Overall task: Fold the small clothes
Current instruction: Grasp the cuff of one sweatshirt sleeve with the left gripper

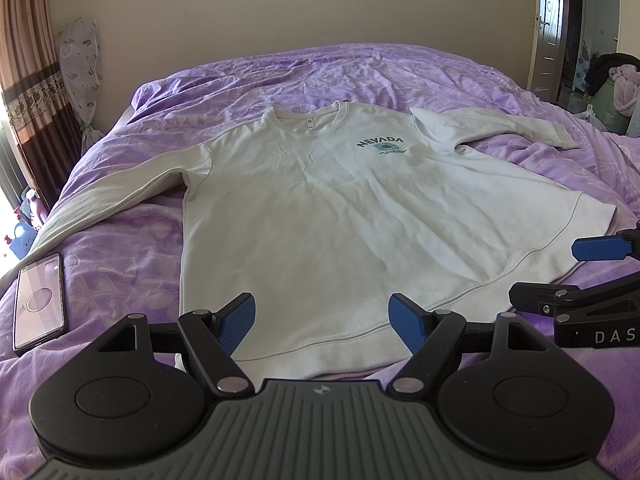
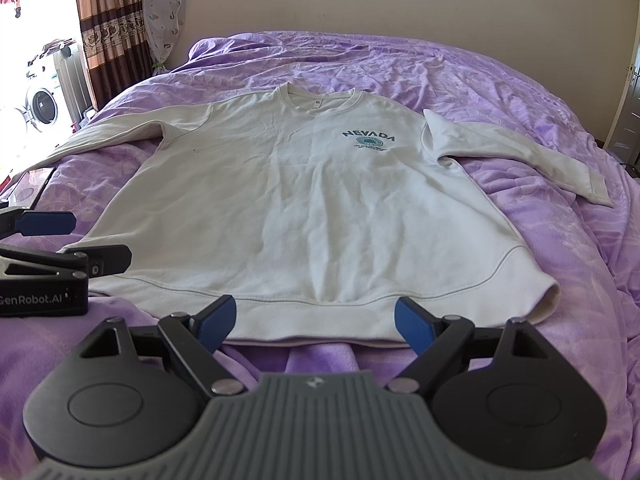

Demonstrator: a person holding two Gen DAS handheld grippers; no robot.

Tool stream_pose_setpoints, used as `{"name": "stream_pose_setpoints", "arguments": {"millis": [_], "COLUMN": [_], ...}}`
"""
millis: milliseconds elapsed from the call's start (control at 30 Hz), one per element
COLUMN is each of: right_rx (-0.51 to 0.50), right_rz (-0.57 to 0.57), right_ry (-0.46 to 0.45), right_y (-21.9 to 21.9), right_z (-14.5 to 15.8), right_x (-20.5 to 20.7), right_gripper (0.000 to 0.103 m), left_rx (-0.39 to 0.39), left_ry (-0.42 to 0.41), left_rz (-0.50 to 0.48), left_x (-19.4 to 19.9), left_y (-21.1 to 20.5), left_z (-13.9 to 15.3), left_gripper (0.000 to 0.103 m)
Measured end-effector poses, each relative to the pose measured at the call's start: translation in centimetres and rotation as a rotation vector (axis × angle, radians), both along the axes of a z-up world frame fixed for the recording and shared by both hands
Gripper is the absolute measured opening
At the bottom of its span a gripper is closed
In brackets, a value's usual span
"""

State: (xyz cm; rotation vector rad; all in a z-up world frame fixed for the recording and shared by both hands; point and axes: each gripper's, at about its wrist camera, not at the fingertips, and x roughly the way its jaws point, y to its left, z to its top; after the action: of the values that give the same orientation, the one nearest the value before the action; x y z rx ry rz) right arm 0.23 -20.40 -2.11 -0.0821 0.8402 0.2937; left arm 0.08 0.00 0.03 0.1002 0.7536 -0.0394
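Note:
A white long-sleeved sweatshirt [image 1: 320,200] with a green "NEVADA" print lies flat, front up, on a purple bedspread [image 1: 460,76], with both sleeves spread out. It also shows in the right wrist view [image 2: 312,200]. My left gripper [image 1: 322,318] is open and empty, just above the sweatshirt's hem. My right gripper [image 2: 315,318] is open and empty at the hem further right. Each gripper appears at the edge of the other's view: the right one in the left wrist view [image 1: 592,276], the left one in the right wrist view [image 2: 60,240].
A phone [image 1: 39,300] lies on the bedspread left of the sweatshirt, under its left sleeve end. Curtains [image 2: 108,20] and a washing machine [image 2: 40,104] stand to the left of the bed. A door [image 1: 554,24] and piled clothes [image 1: 612,80] are at the right.

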Motion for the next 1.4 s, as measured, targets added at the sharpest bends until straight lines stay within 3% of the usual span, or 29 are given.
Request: {"name": "stream_pose_setpoints", "arguments": {"millis": [600,900,1133,1267,1400], "right_rx": [-0.012,-0.101,-0.098,-0.068,-0.013], "right_rz": [0.013,0.033,0.057,0.083,0.123], "right_ry": [0.026,-0.055,-0.177,-0.303,-0.328], "right_y": [0.1,0.5,0.6,1.2,2.2], "right_z": [0.3,2.6,5.4,5.6,4.9], "right_x": [1.6,5.4,11.1,14.1,17.9], "right_gripper": [0.083,0.083,0.083,0.083,0.083], "left_rx": [-0.001,0.030,-0.039,-0.096,-0.185], "left_ry": [0.008,-0.006,0.003,-0.009,0.001], "left_rz": [0.012,0.039,0.159,0.300,0.423], "left_x": [1.1,4.4,8.6,10.6,11.8], "left_y": [2.1,5.4,12.9,19.9,27.5], "left_z": [-0.1,2.8,4.6,5.7,5.9], "left_gripper": [0.089,0.085,0.076,0.074,0.074]}}
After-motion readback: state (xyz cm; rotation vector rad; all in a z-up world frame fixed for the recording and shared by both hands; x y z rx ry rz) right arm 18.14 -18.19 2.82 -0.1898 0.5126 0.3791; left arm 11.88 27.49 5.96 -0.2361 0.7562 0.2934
